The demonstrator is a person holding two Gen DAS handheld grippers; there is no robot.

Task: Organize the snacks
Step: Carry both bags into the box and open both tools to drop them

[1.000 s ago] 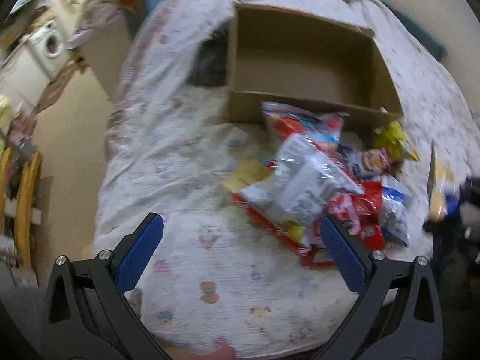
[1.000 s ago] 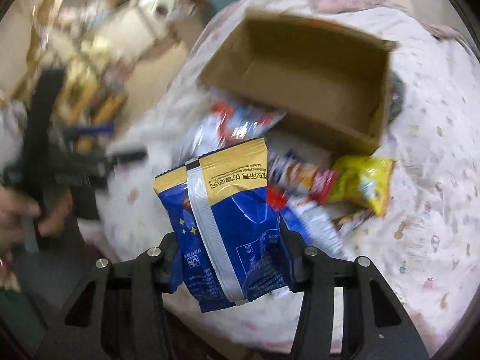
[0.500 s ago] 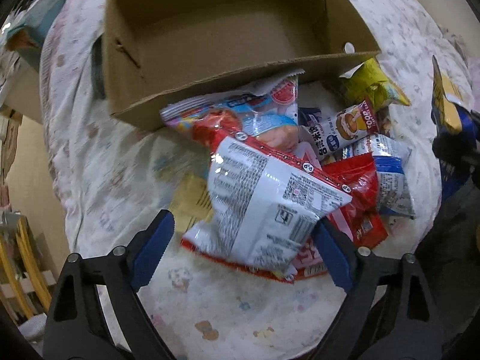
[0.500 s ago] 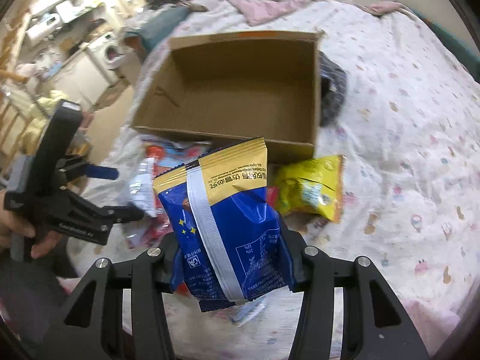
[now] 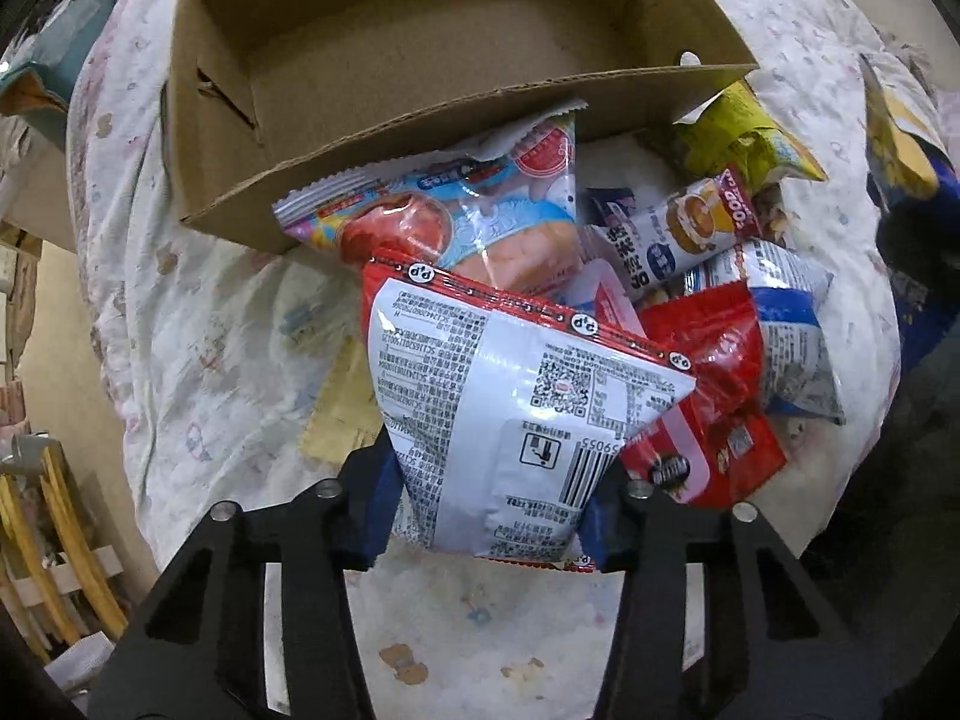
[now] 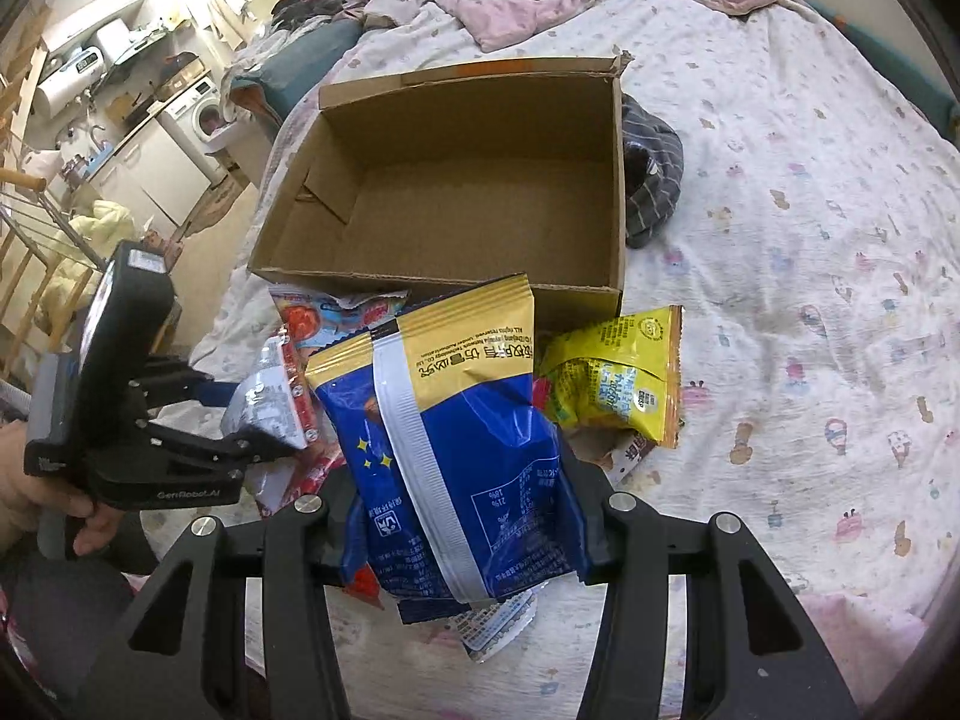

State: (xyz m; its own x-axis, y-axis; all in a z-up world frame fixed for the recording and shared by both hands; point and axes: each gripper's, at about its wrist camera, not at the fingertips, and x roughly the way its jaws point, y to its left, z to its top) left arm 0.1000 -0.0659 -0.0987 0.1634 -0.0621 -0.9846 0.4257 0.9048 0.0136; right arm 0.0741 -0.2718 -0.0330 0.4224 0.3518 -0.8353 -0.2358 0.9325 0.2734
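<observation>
My left gripper (image 5: 489,516) points down over the snack pile, its jaws closing, with both blue pads pressed against the sides of a white and red snack bag (image 5: 516,396). In the right wrist view the left gripper (image 6: 264,426) sits at the pile's left, held by a hand. My right gripper (image 6: 462,516) is shut on a blue and yellow bag (image 6: 468,432), held upright in front of the open cardboard box (image 6: 480,120). The box (image 5: 228,138) is empty. A yellow bag (image 6: 618,378), a light blue bag (image 5: 468,216) and a red bag (image 5: 708,348) lie before it.
Everything lies on a bed with a printed white sheet (image 6: 810,240). A dark striped cloth (image 6: 651,174) lies against the box's right side. Pink bedding (image 6: 528,12) is behind the box. The bed's edge drops at the left toward a floor, a wooden rack (image 5: 36,540) and a washing machine (image 6: 198,114).
The left gripper came down over the pile and its jaws narrowed from wide open onto the white and red bag. The right gripper swung toward the box, still holding the blue bag.
</observation>
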